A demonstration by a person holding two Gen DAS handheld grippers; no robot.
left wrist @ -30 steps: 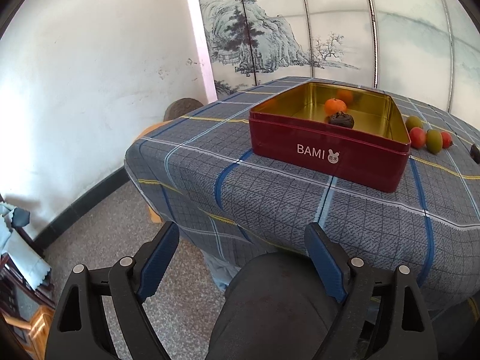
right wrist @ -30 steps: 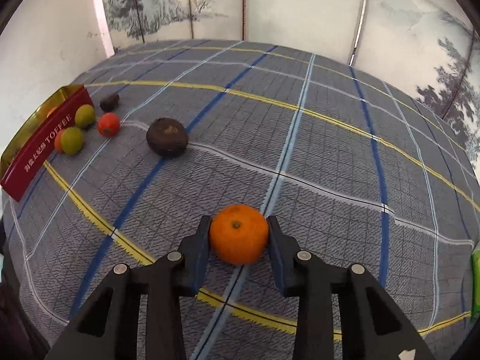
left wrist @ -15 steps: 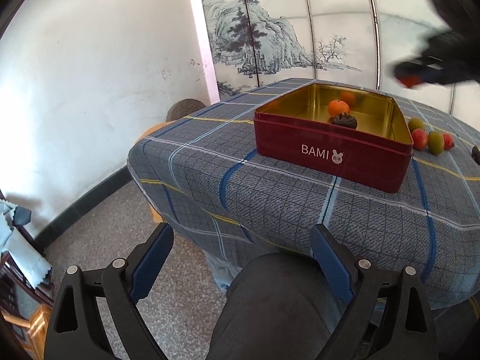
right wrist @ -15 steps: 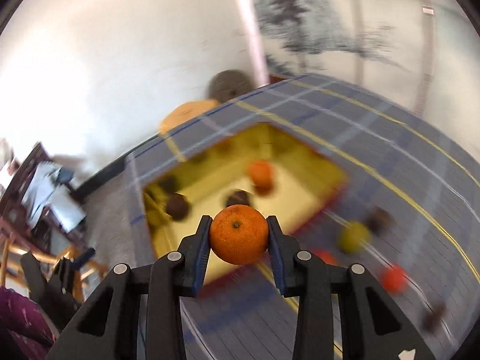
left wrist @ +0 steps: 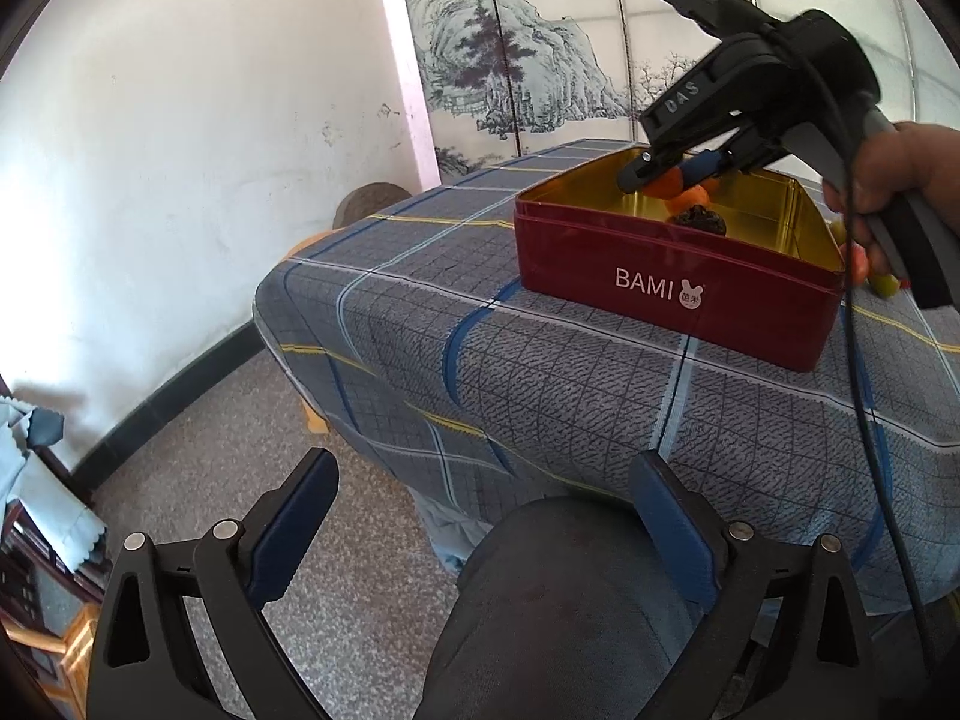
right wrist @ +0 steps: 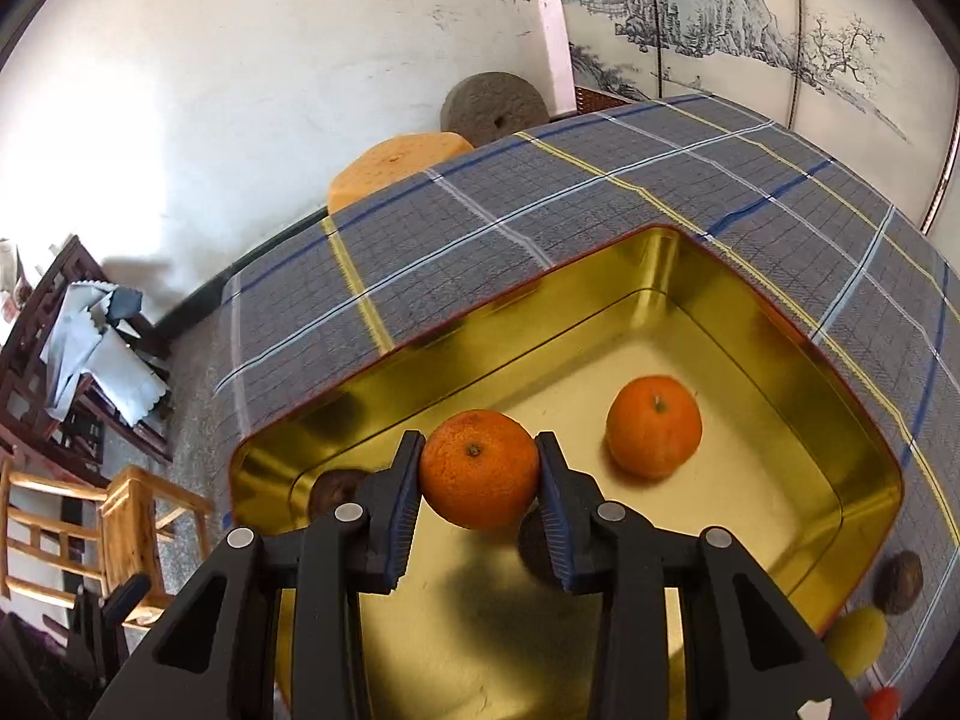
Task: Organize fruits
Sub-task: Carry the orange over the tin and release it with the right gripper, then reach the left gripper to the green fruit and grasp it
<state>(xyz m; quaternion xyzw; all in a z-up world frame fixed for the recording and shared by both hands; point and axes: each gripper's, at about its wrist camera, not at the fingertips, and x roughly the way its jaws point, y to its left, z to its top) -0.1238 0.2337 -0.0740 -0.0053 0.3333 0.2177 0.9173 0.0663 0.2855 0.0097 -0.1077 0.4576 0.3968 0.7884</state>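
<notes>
Left wrist view first: left gripper (left wrist: 483, 516) hangs off the table's near edge, above a dark-clothed knee (left wrist: 570, 600) and speckled floor, jaws wide and opening further with nothing between them. On the plaid tablecloth (left wrist: 540, 372) stands a red tin (left wrist: 672, 294) lettered BAMI, gold inside. Over its far side the right gripper (left wrist: 666, 174), carried by a hand (left wrist: 888, 192), reaches down into the tin with an orange tangerine (left wrist: 669, 185) between its blue pads. More orange fruit and a dark wrinkled fruit (left wrist: 699, 221) sit inside near the front wall. Beyond the tin's right corner, small red and green fruits peek out on the cloth, partly hidden by the hand. A painted landscape screen (left wrist: 510, 60) stands behind.

Right wrist view: right gripper (right wrist: 480, 474) has the tangerine (right wrist: 479, 468) between its pads, which touch both sides of it while the jaws begin to ease apart; the fruit hangs above the tin's gold floor (right wrist: 510, 648). A second tangerine (right wrist: 653, 426) lies on that floor to the right. Two dark fruits are partly hidden behind the fingers, one at left (right wrist: 333, 489). Outside the tin at lower right lie a brown fruit (right wrist: 898, 582), a green one (right wrist: 855, 639) and a red one at the frame edge
</notes>
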